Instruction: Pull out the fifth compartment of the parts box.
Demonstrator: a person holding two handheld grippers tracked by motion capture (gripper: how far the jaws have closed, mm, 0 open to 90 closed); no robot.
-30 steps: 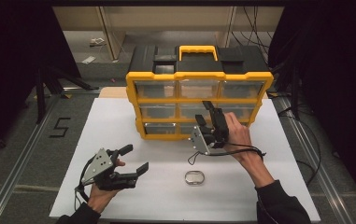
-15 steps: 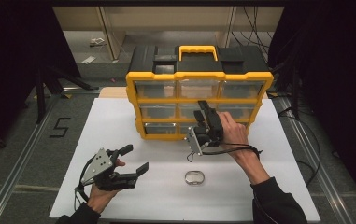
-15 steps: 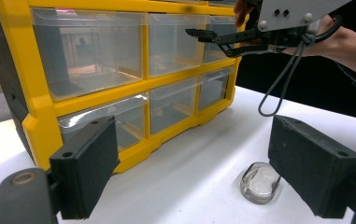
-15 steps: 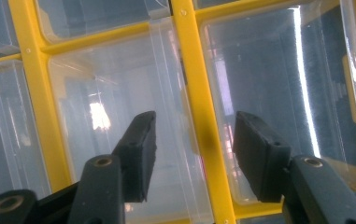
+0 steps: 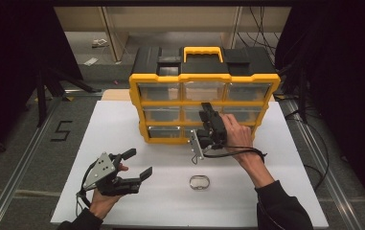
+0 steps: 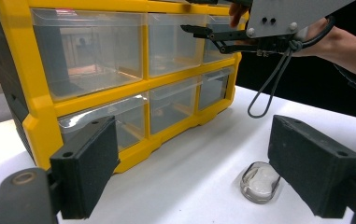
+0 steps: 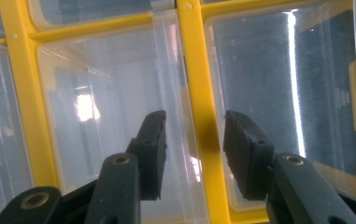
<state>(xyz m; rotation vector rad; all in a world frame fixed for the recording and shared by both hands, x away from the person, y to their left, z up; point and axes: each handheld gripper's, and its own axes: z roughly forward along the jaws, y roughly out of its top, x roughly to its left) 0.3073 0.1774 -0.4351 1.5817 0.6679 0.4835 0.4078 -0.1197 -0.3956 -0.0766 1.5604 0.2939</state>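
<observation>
A yellow drawer cabinet [image 5: 138, 106] with clear drawers stands upright at the back of the white table. My right gripper [image 5: 205, 108] points at its middle row. In the right gripper view the right gripper [image 7: 192, 140] has just been closing; a clear drawer lip [image 7: 173, 84] and a yellow frame bar [image 7: 199, 93] lie between the pads, which are not pressing on them. My left gripper [image 5: 138, 163] hovers open and empty at the front left. A small clear oval piece [image 5: 199, 182] lies on the table; in the left gripper view the oval piece [image 6: 259, 183] sits near the right pad.
The white table [image 5: 276, 191] has dark floor on both sides. A black top and yellow handle [image 5: 203, 50] crown the cabinet. The right gripper's cable [image 6: 269, 79] loops down in front of the lower drawers.
The right gripper has shifted a little to the left, closer to the middle drawer front. The left gripper and the oval piece have not moved.
</observation>
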